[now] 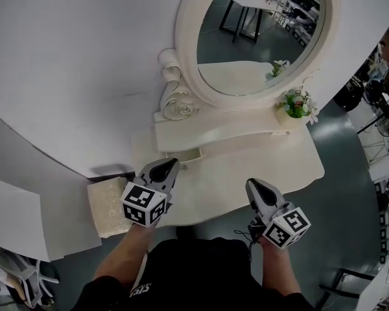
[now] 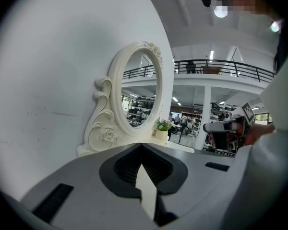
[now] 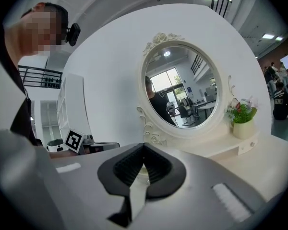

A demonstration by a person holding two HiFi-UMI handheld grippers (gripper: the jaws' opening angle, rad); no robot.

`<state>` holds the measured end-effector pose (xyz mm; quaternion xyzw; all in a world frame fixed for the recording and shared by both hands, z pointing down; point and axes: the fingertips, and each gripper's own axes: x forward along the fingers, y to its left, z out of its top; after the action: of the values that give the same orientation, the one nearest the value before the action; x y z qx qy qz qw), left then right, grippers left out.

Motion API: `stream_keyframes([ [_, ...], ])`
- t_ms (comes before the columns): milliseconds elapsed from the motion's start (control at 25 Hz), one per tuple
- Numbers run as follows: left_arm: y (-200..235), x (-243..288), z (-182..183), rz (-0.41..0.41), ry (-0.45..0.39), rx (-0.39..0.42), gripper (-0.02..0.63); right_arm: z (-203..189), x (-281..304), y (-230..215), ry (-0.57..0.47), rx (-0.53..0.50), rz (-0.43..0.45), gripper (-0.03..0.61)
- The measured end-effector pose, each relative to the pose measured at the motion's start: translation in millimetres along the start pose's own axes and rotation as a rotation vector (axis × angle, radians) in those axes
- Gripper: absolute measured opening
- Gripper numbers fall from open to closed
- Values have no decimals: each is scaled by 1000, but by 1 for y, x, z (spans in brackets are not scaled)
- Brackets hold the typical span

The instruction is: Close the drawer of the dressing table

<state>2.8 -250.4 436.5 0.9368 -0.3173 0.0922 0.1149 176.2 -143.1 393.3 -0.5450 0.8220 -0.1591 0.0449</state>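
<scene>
Jaws pressed together and empty, left gripper (image 1: pixel 170 166) and right gripper (image 1: pixel 255 186) hover before the dressing table (image 1: pixel 272 167), its drawer (image 1: pixel 193 155) ajar.

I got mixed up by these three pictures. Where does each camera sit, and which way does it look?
Head view: on the person's head, looking steeply down at the table, mirror, forearms, left gripper and right gripper.
Left gripper view: on the left gripper, looking along its shut jaws towards mirror and plant; right gripper at right.
Right gripper view: on the right gripper, looking along its shut jaws at the mirror; left gripper at left.
Shared: both gripper views show mirror and plant.
</scene>
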Motion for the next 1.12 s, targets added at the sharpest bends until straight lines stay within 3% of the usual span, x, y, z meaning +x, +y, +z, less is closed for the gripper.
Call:
stream_keyframes([
  [280, 21, 17, -18, 37, 71, -39, 5, -3, 31, -20, 40, 33, 30, 11],
  [480, 18, 34, -47, 60, 170, -19, 8, -8, 53, -32, 70, 48, 90, 11],
  [800, 20, 61, -97, 114, 260, -147, 84, -24, 73, -46, 154, 64, 160, 11],
  [1120, 21, 79, -152, 149, 369, -177, 98, -39, 76, -55, 198, 81, 178, 11],
])
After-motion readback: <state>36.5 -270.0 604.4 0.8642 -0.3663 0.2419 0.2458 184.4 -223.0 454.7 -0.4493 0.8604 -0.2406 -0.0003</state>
